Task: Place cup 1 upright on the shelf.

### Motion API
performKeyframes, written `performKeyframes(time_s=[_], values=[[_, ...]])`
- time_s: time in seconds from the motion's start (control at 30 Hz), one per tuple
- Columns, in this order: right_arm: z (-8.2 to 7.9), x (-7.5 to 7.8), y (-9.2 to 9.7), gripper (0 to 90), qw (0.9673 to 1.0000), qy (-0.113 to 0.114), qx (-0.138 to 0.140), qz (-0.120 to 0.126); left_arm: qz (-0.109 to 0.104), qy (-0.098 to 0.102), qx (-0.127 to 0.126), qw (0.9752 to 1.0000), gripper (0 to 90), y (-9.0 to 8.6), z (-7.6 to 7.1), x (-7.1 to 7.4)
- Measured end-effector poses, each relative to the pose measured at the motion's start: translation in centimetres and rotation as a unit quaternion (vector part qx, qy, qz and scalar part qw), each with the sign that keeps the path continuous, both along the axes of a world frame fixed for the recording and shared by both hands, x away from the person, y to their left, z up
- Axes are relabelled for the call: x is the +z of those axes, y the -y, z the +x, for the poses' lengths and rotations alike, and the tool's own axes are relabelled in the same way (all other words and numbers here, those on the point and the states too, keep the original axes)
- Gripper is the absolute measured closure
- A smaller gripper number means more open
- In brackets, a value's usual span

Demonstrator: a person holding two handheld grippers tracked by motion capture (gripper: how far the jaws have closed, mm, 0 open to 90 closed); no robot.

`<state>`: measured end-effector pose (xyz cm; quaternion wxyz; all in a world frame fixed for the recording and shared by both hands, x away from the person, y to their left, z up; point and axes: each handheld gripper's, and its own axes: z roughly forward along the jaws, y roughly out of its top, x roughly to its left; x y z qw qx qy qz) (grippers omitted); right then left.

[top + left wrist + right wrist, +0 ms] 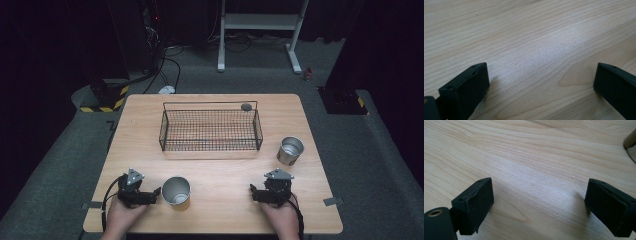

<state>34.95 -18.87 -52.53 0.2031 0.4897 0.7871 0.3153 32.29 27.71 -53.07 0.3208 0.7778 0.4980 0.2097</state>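
High view: wire basket (210,131) beyond, seemingly empty.

Both hands rest low, the left gripper (156,193) and right gripper (253,191) with jaws spread wide, gripping nothing.

cup (176,190) right of left gripper (156,192) | basket (210,131) behind | second cup (290,150) right of basket

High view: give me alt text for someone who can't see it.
Two hand-held grippers rest on a wooden table; the left gripper, jaws open, sits beside an upright metal cup. The right gripper is apart from a second cup; a wire basket stands behind.
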Motion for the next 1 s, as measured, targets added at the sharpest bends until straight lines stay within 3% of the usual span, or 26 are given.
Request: performKeyframes(time_s=[0.57,1.0], values=[[0.0,0.0,0.0,8.7,1.0000,0.000,-0.001,0.000,-0.004,-0.003,-0.008,1.0000,0.5,0.0,0.1,0.2],[0.0,0.0,0.0,8.8,1.0000,0.000,-0.001,0.001,-0.044,0.017,-0.014,0.9988,0.5,-1.1,-0.5,1.4]])
